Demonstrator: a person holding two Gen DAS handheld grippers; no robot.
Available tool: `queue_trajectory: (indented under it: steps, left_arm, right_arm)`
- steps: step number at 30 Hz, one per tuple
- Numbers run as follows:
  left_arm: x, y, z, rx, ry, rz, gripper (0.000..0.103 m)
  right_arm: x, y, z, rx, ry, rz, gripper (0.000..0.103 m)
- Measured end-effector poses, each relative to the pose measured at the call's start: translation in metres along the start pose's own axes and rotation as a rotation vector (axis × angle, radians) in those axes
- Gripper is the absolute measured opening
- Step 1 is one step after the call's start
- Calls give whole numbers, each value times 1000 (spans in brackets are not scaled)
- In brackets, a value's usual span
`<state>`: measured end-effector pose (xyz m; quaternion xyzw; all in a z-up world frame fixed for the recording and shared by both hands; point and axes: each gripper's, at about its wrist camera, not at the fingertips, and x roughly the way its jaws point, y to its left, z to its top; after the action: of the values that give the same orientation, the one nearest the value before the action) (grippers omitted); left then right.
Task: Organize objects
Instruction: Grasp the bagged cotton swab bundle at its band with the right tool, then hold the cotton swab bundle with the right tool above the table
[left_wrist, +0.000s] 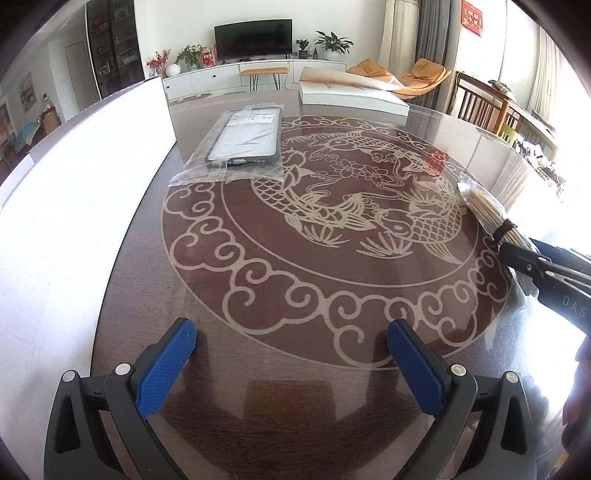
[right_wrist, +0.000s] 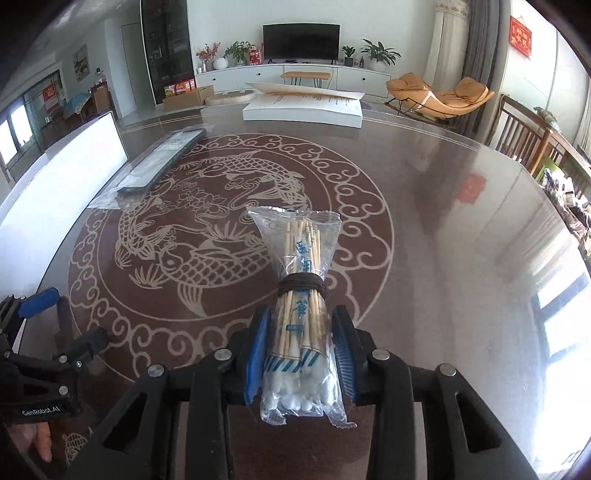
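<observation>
The right gripper (right_wrist: 301, 354) pinches a swab pack (right_wrist: 301, 314), a clear bag of wooden-stick cotton swabs bound by a dark band, held above the table (right_wrist: 443, 221) over the edge of its fish medallion. The left gripper (left_wrist: 291, 363) hovers with its blue pads (left_wrist: 166, 369) spread wide, holding nothing. A bagged phone case (left_wrist: 243, 142) lies at the far left beside a white box (left_wrist: 74, 206), and a flat white carton (left_wrist: 351, 96) sits at the far edge.

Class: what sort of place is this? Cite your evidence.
Probably a home living-dining room: a television on a low white cabinet, potted plants, and a rocking lounge chair beyond the dining table.
</observation>
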<state>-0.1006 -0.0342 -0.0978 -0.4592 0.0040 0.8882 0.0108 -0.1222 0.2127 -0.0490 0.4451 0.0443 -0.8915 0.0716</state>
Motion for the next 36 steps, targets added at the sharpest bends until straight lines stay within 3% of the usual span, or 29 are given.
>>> queue_trajectory:
  steps: [3,7,11,31,34,36]
  left_arm:
    - [0,0,0,0,0,0,103]
    - [0,0,0,0,0,0,103]
    - [0,0,0,0,0,0,103]
    - [1,1,2,9,8,-5,103]
    - [3,1,14,15,67,-31,103]
    - [-10,5,34,-10,6,-62,103]
  right_arm:
    - [1,-9,-10,41,-9,-24,70]
    - [4,-10,-13,43,-5,-5,72]
    - [7,-2,-13,13,6,3,82]
    - [7,-6,-16,35,-6,39,87]
    - [7,-6,-16,35,-6,39,88]
    - [7,-6,-16,35,-6,39,88]
